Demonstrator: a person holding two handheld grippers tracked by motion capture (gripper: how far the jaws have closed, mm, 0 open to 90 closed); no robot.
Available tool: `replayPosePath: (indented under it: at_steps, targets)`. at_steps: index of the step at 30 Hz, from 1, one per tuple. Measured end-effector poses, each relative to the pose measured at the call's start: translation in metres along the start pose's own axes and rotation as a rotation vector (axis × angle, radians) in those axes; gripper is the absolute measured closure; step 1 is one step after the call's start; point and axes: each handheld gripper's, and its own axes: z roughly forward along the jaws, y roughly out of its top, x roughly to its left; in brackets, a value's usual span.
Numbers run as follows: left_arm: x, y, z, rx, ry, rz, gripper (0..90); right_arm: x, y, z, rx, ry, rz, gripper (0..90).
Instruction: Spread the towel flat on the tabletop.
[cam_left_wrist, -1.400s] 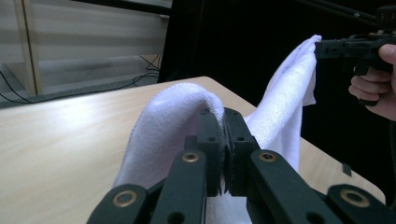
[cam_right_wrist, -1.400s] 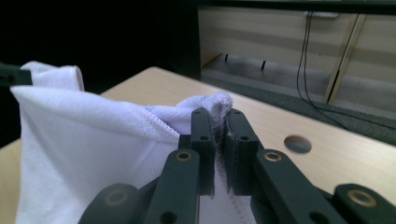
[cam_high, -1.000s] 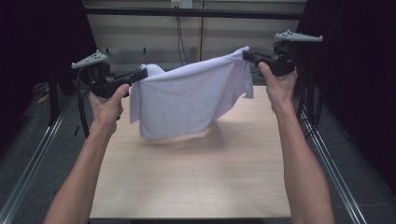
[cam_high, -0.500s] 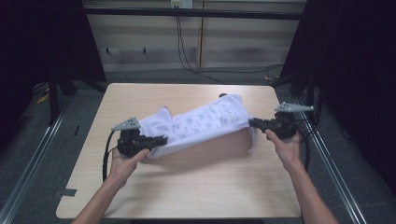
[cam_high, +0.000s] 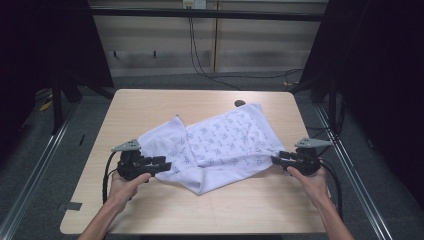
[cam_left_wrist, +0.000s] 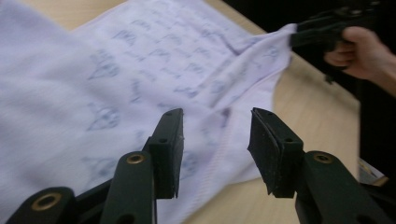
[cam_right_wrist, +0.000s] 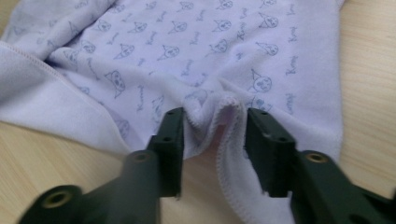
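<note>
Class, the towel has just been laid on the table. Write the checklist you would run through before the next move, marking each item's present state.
1. Towel lies on the table: ok.
2. Towel spread flat: not ok, left part folded over, near edge rumpled.
3. Left gripper released, its fingers just opened: ok.
4. Right gripper released: ok, just opened, hem bunched between the fingers.
5. Towel clear of table edges: ok.
</note>
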Motion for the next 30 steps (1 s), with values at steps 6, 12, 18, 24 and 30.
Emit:
replayPosePath:
  at_steps: [6,12,18,24,30]
  targets:
    - [0.025,-0.015,0.017,0.103,0.056,0.007,62.1,0.008,-0.012,-0.025,-0.073,-0.014,0.028,48.5]
    - [0.026,-0.02,0.036,0.18,0.078,0.075,75.8,0.023,-0.028,-0.034,-0.08,0.01,0.022,48.0]
    - [0.01,-0.023,0.041,0.232,0.065,0.13,88.3,0.059,-0.045,-0.023,-0.028,0.092,0.012,55.9]
    - [-0.02,-0.032,0.049,0.273,-0.027,0.152,88.4,0.089,-0.043,-0.013,-0.027,0.162,-0.009,54.1]
    - [-0.05,-0.033,0.071,0.297,-0.089,0.15,87.1,0.122,-0.033,0.013,0.009,0.226,-0.059,45.0]
